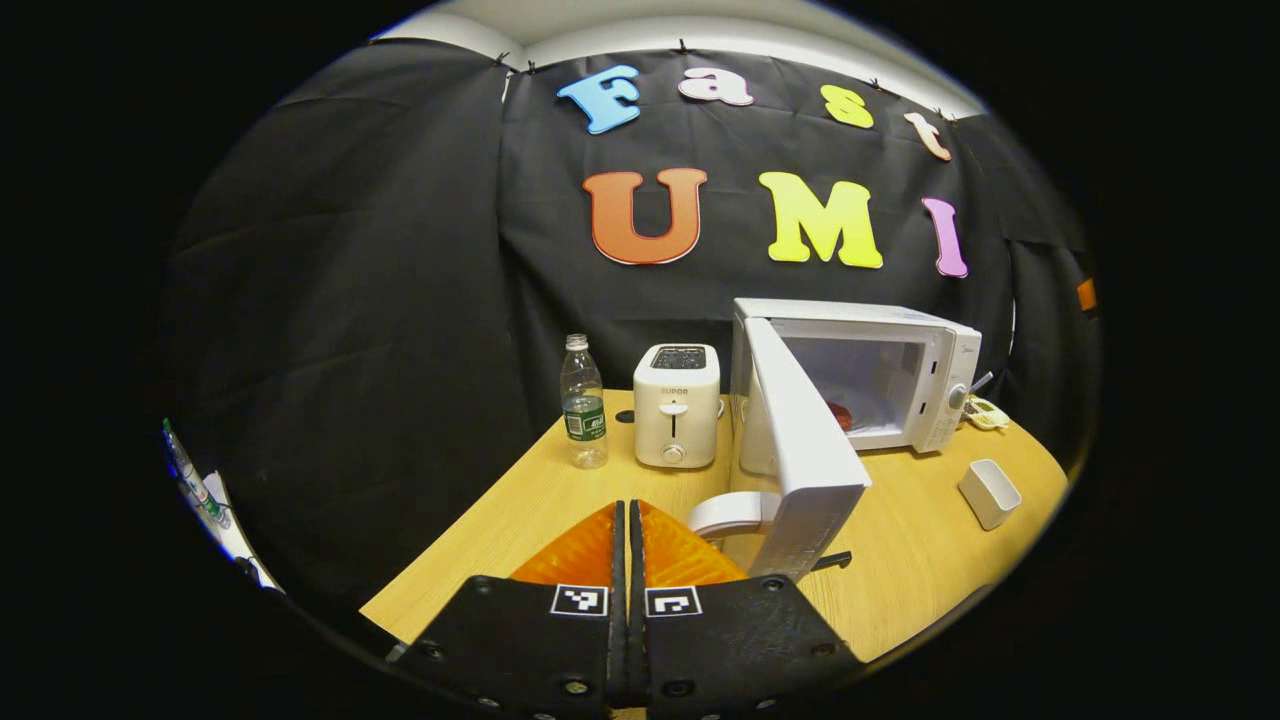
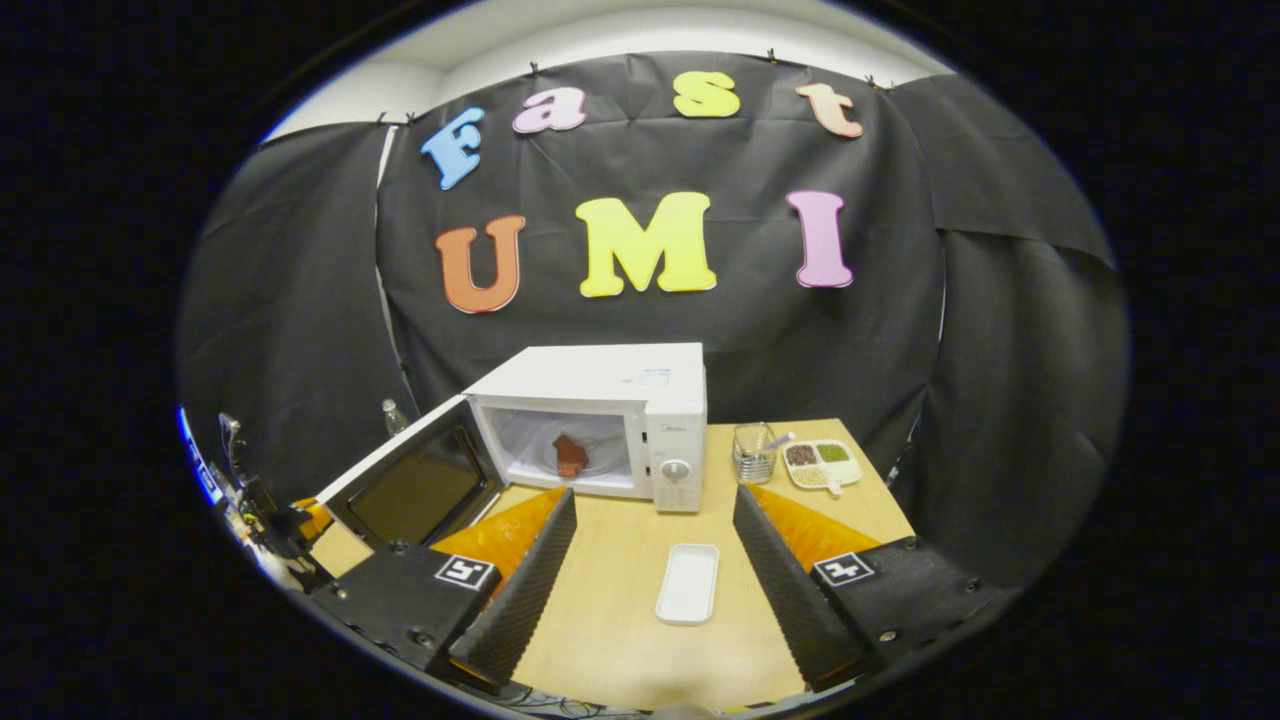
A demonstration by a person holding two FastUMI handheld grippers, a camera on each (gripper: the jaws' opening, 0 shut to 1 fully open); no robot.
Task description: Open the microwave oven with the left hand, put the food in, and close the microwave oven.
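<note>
Microwave [image 2: 600, 420] door [image 1: 805, 455] seen swung open; food [image 2: 570, 455] already placed inside the cavity. Left gripper [image 1: 628, 525] clenched empty just beside the door; right gripper [image 2: 650, 520] released. Closing is left

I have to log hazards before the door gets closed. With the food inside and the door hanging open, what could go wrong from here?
1. The microwave door stands wide open beside the toaster and water bottle; a careless reach by the left gripper, its fingers together, might knock them.
2. The food sits on the plate inside; a hard slam could shift it.
3. The white tray lies between the open fingers of the right gripper; a forward move might push it.
</note>
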